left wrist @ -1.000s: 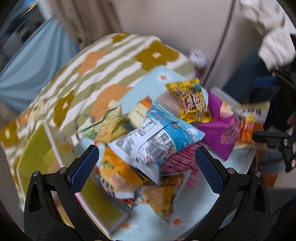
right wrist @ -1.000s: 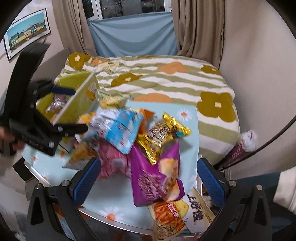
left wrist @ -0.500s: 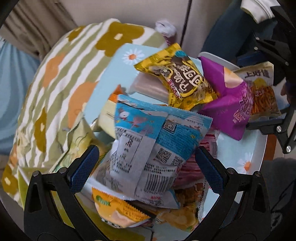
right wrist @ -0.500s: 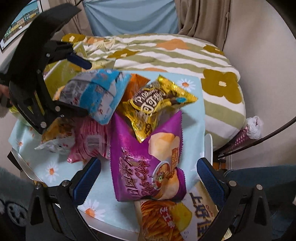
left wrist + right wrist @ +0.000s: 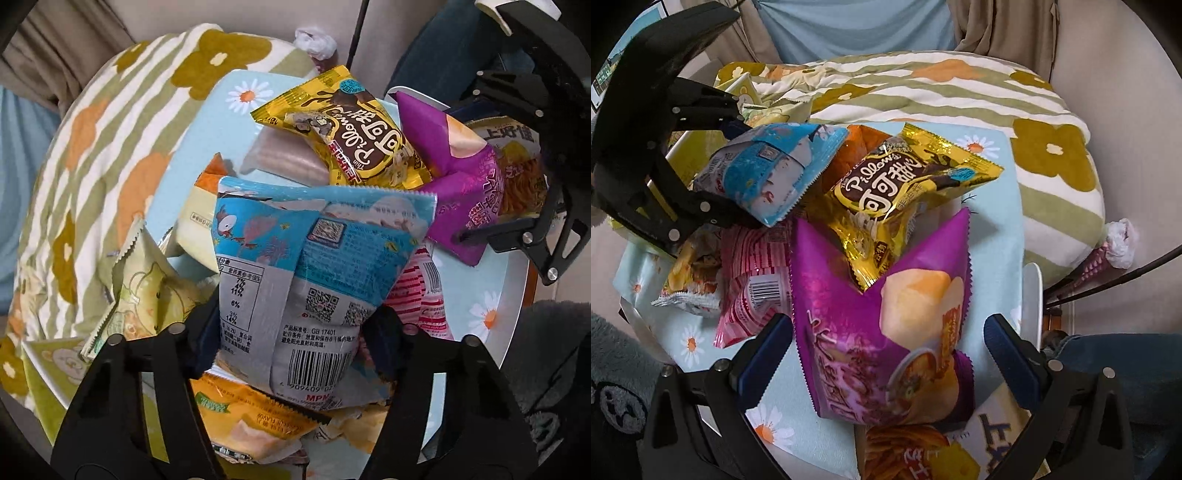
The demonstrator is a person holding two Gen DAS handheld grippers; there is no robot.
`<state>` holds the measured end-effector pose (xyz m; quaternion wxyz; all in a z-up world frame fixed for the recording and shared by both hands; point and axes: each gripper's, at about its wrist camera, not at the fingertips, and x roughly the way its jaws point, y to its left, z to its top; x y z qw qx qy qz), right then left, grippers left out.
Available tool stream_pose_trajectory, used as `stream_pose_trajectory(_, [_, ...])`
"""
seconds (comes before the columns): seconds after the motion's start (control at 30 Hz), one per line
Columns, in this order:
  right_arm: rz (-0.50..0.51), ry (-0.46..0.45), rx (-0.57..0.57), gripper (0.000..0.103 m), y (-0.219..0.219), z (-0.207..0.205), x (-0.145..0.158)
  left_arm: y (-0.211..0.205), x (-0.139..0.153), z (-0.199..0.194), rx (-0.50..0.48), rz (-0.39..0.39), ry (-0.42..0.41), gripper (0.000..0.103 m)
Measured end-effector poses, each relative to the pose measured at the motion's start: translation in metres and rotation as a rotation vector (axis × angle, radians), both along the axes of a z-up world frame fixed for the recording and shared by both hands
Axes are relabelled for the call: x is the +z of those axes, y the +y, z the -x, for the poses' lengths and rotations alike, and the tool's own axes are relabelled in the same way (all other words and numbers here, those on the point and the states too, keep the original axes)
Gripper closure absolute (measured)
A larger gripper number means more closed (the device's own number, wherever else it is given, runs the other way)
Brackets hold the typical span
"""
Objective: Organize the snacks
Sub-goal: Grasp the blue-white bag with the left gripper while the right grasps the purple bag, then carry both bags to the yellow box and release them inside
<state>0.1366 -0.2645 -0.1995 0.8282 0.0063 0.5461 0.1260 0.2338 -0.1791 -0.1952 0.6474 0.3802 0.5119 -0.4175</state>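
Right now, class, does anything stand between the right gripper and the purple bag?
Nothing visible does. The right gripper is open, and the purple bag lies directly between its fingers. The yellow bag only overlaps the purple bag's far edge.

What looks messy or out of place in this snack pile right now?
The snacks lie in a loose heap, not sorted. The yellow cocoa pillows bag leans tilted across the purple chip bag. The left tool grips the blue bag; the right tool is open around the purple one. Nothing looks torn or spilled.
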Motion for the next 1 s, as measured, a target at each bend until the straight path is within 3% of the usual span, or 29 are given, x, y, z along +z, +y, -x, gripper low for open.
stream_pose_trajectory(0.4, [-0.028,-0.004,0.007,0.001,-0.002,-0.003,-0.008,0.005,0.016,0.014,0.056,0.02,-0.06,0.042])
stream_pose_trajectory(0.63, [-0.033,-0.01,0.031,0.028,-0.002,-0.001,-0.006,0.008,0.022,0.02,0.117,0.037,-0.083,0.042])
stream_pose_trajectory(1.0, [-0.035,-0.059,0.044,0.035,-0.005,0.006,0.006,0.014,0.037,0.034,0.192,0.058,-0.121,0.043])
